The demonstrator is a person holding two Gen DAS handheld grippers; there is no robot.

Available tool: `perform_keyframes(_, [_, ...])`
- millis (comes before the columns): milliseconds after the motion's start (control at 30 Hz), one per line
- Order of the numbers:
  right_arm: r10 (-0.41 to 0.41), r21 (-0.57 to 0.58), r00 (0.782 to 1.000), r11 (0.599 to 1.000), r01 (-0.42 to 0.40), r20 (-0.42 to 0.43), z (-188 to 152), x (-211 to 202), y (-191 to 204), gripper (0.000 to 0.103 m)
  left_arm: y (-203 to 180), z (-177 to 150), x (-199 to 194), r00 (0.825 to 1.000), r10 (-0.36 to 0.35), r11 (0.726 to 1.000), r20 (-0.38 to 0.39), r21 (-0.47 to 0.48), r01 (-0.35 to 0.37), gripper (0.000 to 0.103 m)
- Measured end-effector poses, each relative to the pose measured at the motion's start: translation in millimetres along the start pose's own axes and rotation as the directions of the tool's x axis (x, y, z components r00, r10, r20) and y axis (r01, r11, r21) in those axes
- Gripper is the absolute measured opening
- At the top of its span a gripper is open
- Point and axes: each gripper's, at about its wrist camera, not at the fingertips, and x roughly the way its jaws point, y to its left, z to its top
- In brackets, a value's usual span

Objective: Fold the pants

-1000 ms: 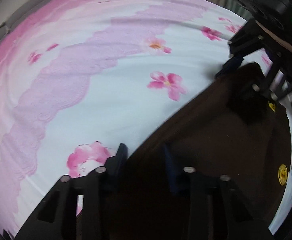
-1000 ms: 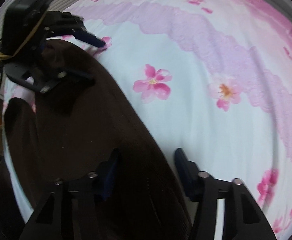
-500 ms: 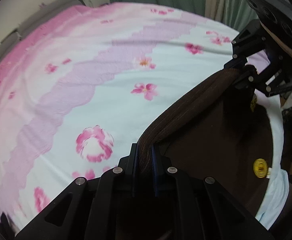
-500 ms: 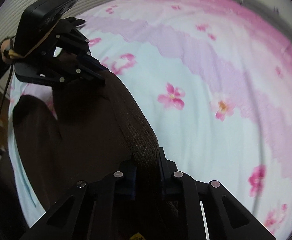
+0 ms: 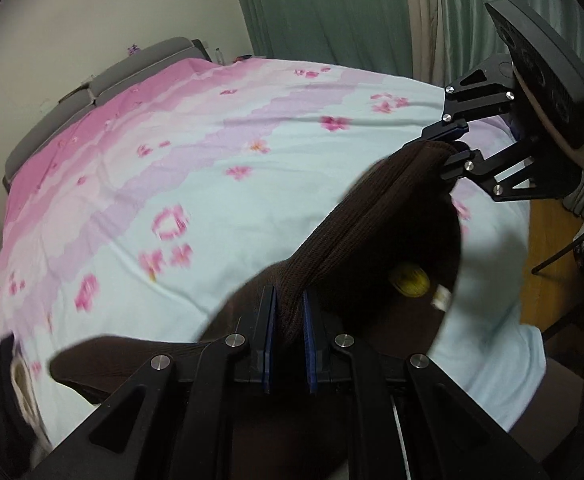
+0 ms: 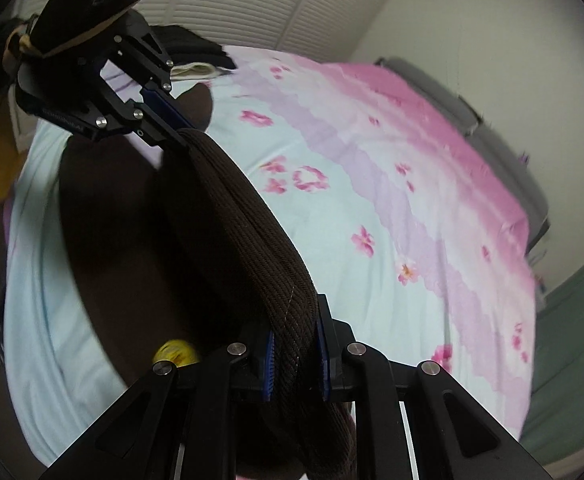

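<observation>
Dark brown ribbed pants (image 5: 355, 224) hang stretched between my two grippers above the bed. My left gripper (image 5: 288, 312) is shut on one end of the waistband. My right gripper (image 6: 293, 344) is shut on the other end of the waistband (image 6: 252, 240). Each gripper shows in the other's view: the right one (image 5: 455, 142) at upper right, the left one (image 6: 172, 120) at upper left. A yellow round tag (image 5: 408, 280) shows on the hanging fabric, also in the right wrist view (image 6: 174, 352). The lower legs are hidden.
The bed is covered by a pink, lilac and pale blue flowered sheet (image 5: 172, 152). A grey headboard (image 5: 92, 84) stands at the far end. Green curtains (image 5: 331, 12) hang behind the bed. Folded clothes (image 6: 196, 60) lie at the bed's corner. Wooden floor (image 5: 547, 260) shows at right.
Both grippers closed on the waistband and lifted it off the bed. The pants now hang between them, well above the sheet, and the room has come into view.
</observation>
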Motion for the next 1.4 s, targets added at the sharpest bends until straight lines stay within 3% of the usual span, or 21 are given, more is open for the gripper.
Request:
perform_keyframes(367, [-0.048, -0.005, 0.998, 0.999, 0.047, -0.046, -73, 23, 96, 0.017, -62, -88, 45, 0.999, 0.012, 0.992, -0.035, -0.125, -0.017, 0.014])
perform_keyframes(567, [-0.070, 0.033, 0.996, 0.997, 0.072, -0.056, -89, 42, 123, 0.018, -69, -111, 66, 0.999, 0.022, 0.986, -0.027, -0.163, -0.026, 0.014])
perform_keyframes(700, [-0.127, 0.083, 0.991, 0.988, 0.130, -0.039, -86, 40, 128, 0.022, -69, -108, 47, 0.999, 0.039, 0.982, 0.013, -0.187, -0.036, 0.016])
perform_keyframes(767, [-0.151, 0.117, 0.988, 0.981, 0.154, -0.032, -82, 30, 127, 0.028, -71, -102, 29, 0.997, 0.066, 0.982, 0.040, -0.182, -0.057, 0.029])
perform_keyframes(800, [-0.163, 0.143, 0.986, 0.976, 0.164, -0.024, -81, 23, 125, 0.039, -71, -100, 22, 0.996, 0.072, 0.981, 0.051, -0.184, -0.062, 0.036])
perform_keyframes(833, [-0.180, 0.176, 0.983, 0.968, 0.180, -0.017, -79, 16, 123, 0.056, -69, -97, 11, 0.995, 0.077, 0.979, 0.069, -0.192, -0.063, 0.055])
perform_keyframes(900, [-0.209, 0.266, 0.978, 0.943, 0.199, 0.008, -79, -1, 116, 0.073, -64, -94, -11, 0.990, 0.089, 0.975, 0.106, -0.210, -0.065, 0.060])
perform_keyframes(1000, [-0.225, 0.427, 0.974, 0.883, 0.196, 0.019, -76, -26, 100, 0.075, -50, -97, -30, 0.986, 0.116, 0.964, 0.118, -0.252, -0.083, 0.060])
perform_keyframes(1100, [-0.222, 0.544, 0.974, 0.822, 0.167, 0.037, -68, -43, 95, 0.075, -24, -116, -50, 0.977, 0.180, 0.933, 0.115, -0.336, -0.132, 0.060])
perform_keyframes(1200, [-0.197, 0.655, 0.978, 0.747, 0.108, 0.063, -55, -51, 103, 0.076, 14, -148, -64, 0.966, 0.249, 0.878, 0.067, -0.436, -0.197, 0.060])
perform_keyframes(1300, [-0.120, 0.747, 0.985, 0.664, -0.011, 0.122, -37, -47, 117, 0.076, 49, -179, -72, 0.957, 0.291, 0.827, 0.011, -0.506, -0.246, 0.060])
perform_keyframes(1400, [-0.074, 0.758, 0.989, 0.651, -0.049, 0.128, -14, -33, 135, 0.076, 85, -209, -78, 0.954, 0.300, 0.783, -0.020, -0.566, -0.258, 0.060])
